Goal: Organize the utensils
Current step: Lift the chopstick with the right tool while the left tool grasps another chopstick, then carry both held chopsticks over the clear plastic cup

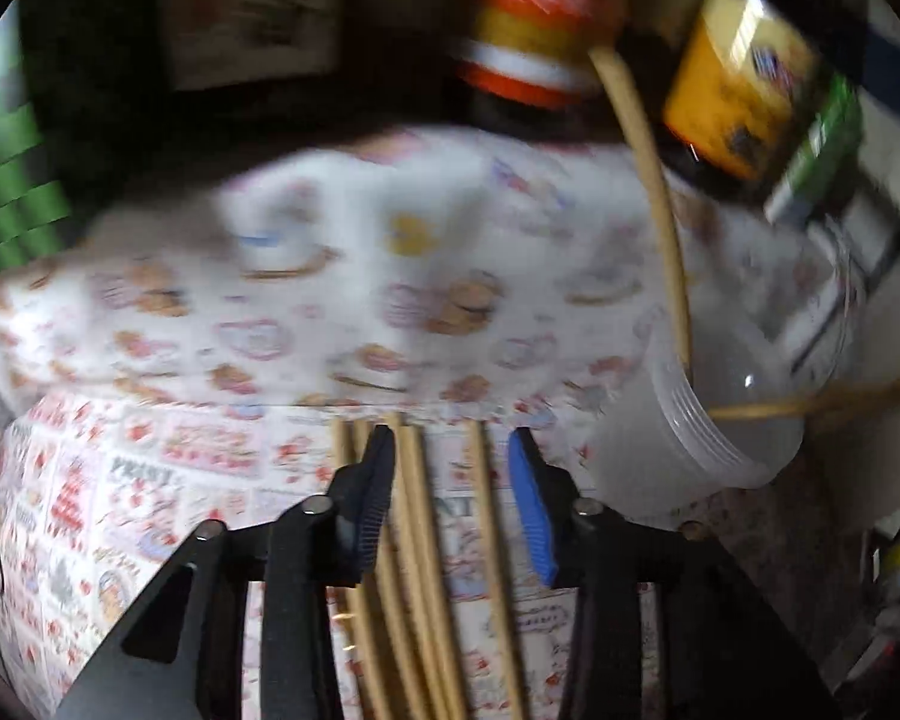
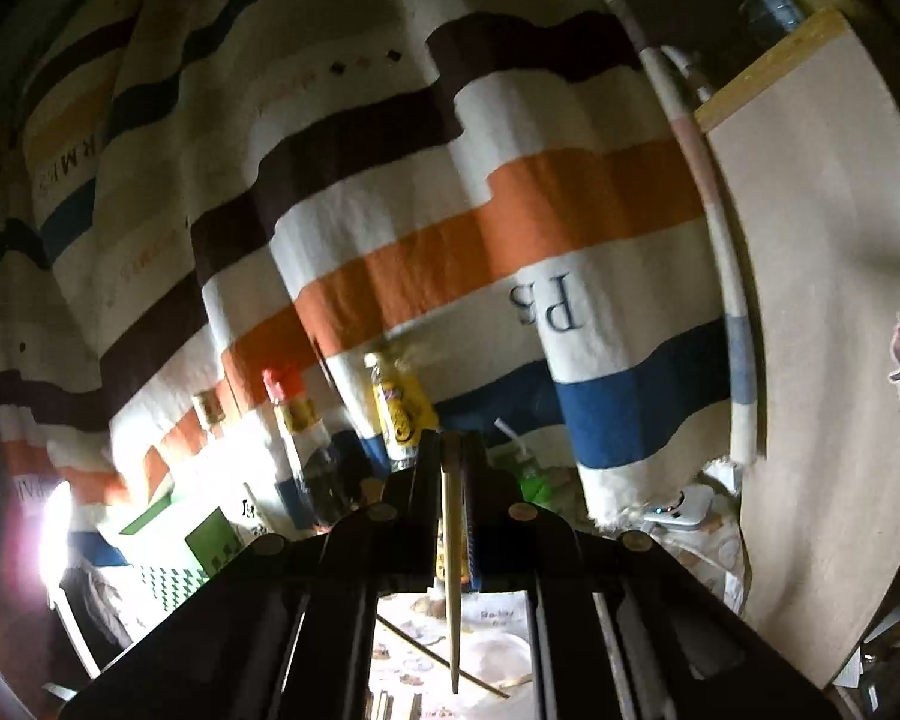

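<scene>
Left gripper [image 1: 450,480] sits over the printed tablecloth [image 1: 168,480], jaws partly apart, and a bundle of wooden chopsticks [image 1: 414,540] runs up between them. About five sticks count out there, though blur makes the tally unsure. Whether the pads actually press on any of them, I cannot tell; one stick [image 1: 489,540] lies clear in the gap, near the blue-padded finger [image 1: 531,516].

Just right of that finger, a clear plastic cup [image 1: 690,426] lies tilted, mouth toward the camera, with two chopsticks [image 1: 660,198] poking out of it, one curving up, one running off to the right edge. Left of the gripper the cloth is bare and open. Beyond it the cloth humps up, and behind that hump stand two dark bottles, one orange-banded [image 1: 540,30], one yellow-labelled [image 1: 732,90], both cut off at the top and badly smeared.

Over to the right gripper [image 2: 453,468]: jaws pinched tight on a single chopstick [image 2: 450,540], its tapered end hanging down below the fingers. Past the tips, a row of bottles [image 2: 399,408] and cartons stands in front of a striped curtain [image 2: 450,210]. A pale board [image 2: 822,300] closes the right side.
</scene>
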Available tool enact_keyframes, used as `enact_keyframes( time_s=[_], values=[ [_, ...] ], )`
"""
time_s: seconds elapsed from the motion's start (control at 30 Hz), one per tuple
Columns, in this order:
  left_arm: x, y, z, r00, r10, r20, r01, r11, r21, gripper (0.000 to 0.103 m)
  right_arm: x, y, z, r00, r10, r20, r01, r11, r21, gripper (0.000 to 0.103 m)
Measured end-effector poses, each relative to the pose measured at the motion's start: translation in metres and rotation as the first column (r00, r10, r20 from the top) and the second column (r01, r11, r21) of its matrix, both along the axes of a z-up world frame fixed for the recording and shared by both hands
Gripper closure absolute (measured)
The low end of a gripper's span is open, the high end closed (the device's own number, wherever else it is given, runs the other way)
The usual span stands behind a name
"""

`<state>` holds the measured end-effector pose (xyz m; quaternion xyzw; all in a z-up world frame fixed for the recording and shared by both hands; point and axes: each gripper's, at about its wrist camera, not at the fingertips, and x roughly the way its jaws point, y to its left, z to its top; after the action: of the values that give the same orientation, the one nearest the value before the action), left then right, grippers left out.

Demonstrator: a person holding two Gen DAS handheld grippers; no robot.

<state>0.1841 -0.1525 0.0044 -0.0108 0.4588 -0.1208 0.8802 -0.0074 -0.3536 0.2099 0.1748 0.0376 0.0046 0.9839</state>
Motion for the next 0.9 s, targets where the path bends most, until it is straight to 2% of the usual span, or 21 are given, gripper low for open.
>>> enact_keyframes(
  time_s=[0.07, 0.1, 0.13, 0.27, 0.6, 0.73, 0.83, 0.9],
  values=[
    [0.011, -0.015, -0.014, 0.998, -0.027, -0.059, 0.029, 0.999, 0.029, 0.076, -0.003, -0.003, 0.001, 1.0, -0.016, 0.012, 0.016, 1.0, 0.004, 0.095],
    [0.017, -0.019, -0.021, 0.996, -0.026, -0.08, 0.029, 0.999, 0.037, 0.082, -0.004, -0.005, 0.001, 1.0, -0.026, 0.016, 0.026, 1.0, 0.005, 0.095],
    [0.021, -0.023, -0.027, 0.996, -0.02, -0.087, 0.024, 0.998, 0.051, 0.083, -0.005, -0.007, 0.001, 0.999, -0.039, 0.02, 0.039, 0.999, 0.006, 0.095],
    [0.03, -0.037, -0.035, 0.997, -0.031, -0.077, 0.038, 0.995, 0.097, 0.083, -0.009, -0.013, 0.003, 0.998, -0.054, 0.041, 0.054, 0.998, 0.011, 0.095],
    [0.048, -0.045, -0.053, 0.991, 0.013, -0.131, -0.002, 0.996, 0.086, 0.084, -0.009, -0.019, 0.003, 0.998, -0.055, 0.032, 0.054, 0.998, 0.028, 0.095],
    [0.051, -0.048, -0.055, 0.995, -0.004, -0.102, 0.017, 0.992, 0.127, 0.095, -0.008, -0.017, 0.003, 0.998, -0.059, 0.034, 0.058, 0.998, 0.015, 0.095],
    [0.042, -0.05, -0.051, 0.993, -0.015, -0.114, 0.026, 0.995, 0.097, 0.097, -0.007, -0.017, 0.003, 0.998, -0.06, 0.031, 0.06, 0.998, 0.012, 0.095],
    [0.034, -0.052, -0.037, 0.996, -0.026, -0.084, 0.034, 0.994, 0.101, 0.097, -0.005, -0.016, 0.002, 0.998, -0.06, 0.026, 0.06, 0.998, 0.009, 0.095]
  ],
)
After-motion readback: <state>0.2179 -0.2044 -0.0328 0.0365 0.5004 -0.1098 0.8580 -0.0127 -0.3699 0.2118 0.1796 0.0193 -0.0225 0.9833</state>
